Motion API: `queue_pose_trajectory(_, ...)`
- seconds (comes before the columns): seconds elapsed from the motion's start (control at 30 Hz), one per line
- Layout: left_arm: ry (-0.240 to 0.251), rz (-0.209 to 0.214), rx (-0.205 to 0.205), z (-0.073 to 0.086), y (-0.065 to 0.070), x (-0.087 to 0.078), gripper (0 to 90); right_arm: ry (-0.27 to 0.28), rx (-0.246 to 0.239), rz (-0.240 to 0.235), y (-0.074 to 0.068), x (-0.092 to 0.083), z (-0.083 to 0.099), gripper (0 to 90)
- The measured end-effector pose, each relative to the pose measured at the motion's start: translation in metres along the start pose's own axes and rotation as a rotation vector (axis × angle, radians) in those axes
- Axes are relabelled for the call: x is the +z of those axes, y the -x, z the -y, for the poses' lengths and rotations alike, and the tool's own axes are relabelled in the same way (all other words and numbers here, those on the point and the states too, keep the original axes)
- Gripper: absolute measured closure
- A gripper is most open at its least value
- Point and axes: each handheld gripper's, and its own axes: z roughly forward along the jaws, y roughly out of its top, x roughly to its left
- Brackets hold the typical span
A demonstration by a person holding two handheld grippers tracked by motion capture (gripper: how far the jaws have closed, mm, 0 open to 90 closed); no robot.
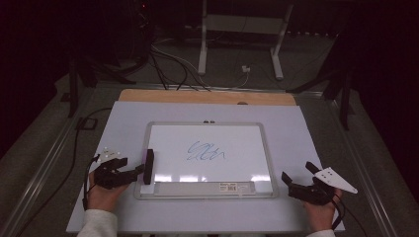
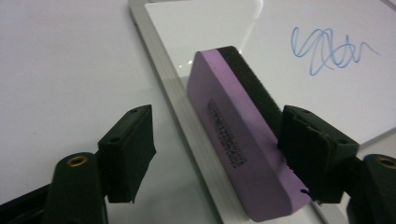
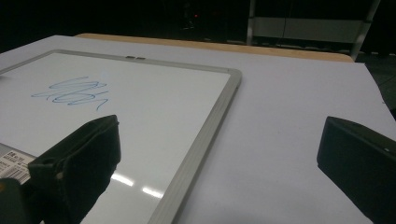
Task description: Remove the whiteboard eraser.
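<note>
Eraser (image 2: 243, 140) sits between left gripper's (image 2: 219, 154) spread jaws; right gripper (image 1: 302, 183) rests spread.

The high view looks forward and down over the whole table (image 1: 296, 148). Each gripper view sits low and close, sharing the whiteboard (image 2: 327, 93) and its scribble (image 3: 70, 91).

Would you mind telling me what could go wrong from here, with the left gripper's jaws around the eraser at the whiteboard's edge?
1. The left gripper is open around the purple foam eraser with black felt; one jaw stands well clear, so closing may push the eraser sideways.
2. The eraser straddles the silver-framed whiteboard's left rail, so it may tilt or catch when lifted.
3. The blue scribble lies mid-board; wiping could shift the board, since the right gripper rests open beside it.
</note>
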Motion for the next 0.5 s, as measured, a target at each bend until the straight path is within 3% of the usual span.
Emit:
queue_pose_trajectory(0.23,-0.013,0.031,0.003,-0.0014,0.0034,-0.0001,40.3,-0.001,-0.001,0.000,-0.0006,0.0002,-0.0002,0.2)
queue_pose_trajectory(0.5,-0.031,0.060,-0.014,-0.0014,0.0066,0.0053,42.1,0.004,0.002,0.004,0.0003,-0.0009,-0.0006,0.2)
